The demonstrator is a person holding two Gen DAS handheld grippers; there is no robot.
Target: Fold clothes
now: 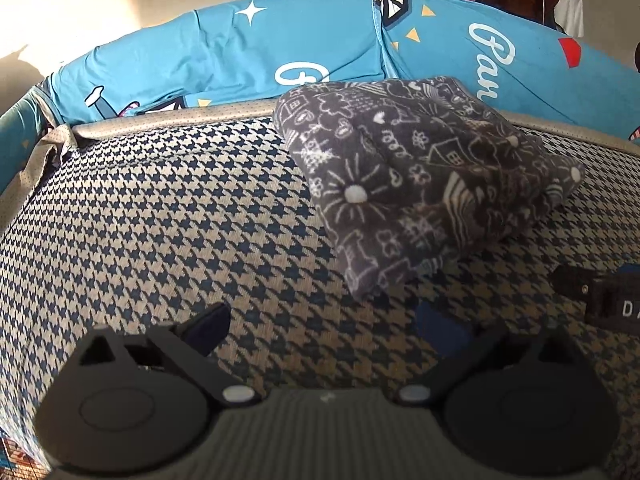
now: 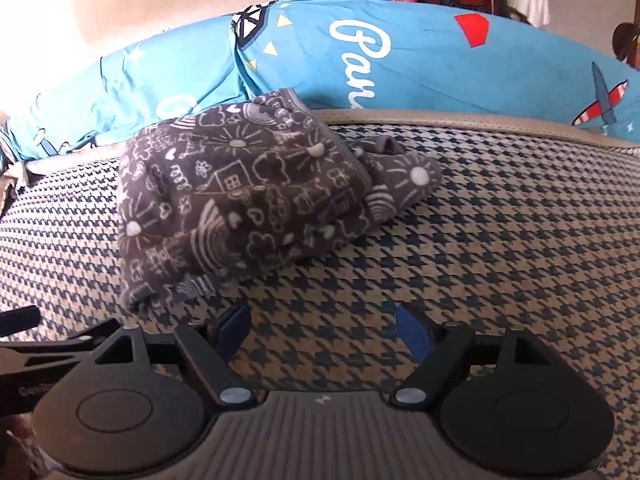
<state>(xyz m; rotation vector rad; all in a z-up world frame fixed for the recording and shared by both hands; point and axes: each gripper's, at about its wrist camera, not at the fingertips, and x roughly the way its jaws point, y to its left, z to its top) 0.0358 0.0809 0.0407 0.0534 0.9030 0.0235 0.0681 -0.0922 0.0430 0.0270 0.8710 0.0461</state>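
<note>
- A grey fleece garment with white doodles [image 1: 420, 176] is seen lying in a thick folded bundle on the houndstooth surface [image 1: 160, 216]. It sits at about 1 o'clock from the left gripper [image 1: 324, 320] and at about 11 o'clock from the right gripper [image 2: 324, 330].
- The bundle is already folded over itself, so the task's end state may be met. It cannot be told from this one look whether the folding is done or more folds are wanted.
- One small flap [image 2: 404, 184] is seen sticking out at the bundle's 3 o'clock side in the right wrist view. It may be a sleeve or a corner; the view is too bent to be sure.
- If a tidier bundle is wanted, that loose flap should be pinched near its edge, lifted only a little, and laid flat on top so the stack is not pulled apart.
- Soft fleece is likely to slip, so a deep bite of cloth would be better than a thin one.
- Both grippers are held low and near the surface, pointed forward at the blue printed cushions [image 2: 440, 60] at 12 o'clock.
- The fingers of each gripper are spread wide apart, and nothing is held between them.
- Both grippers are close to the bundle but are not touching it.
</note>
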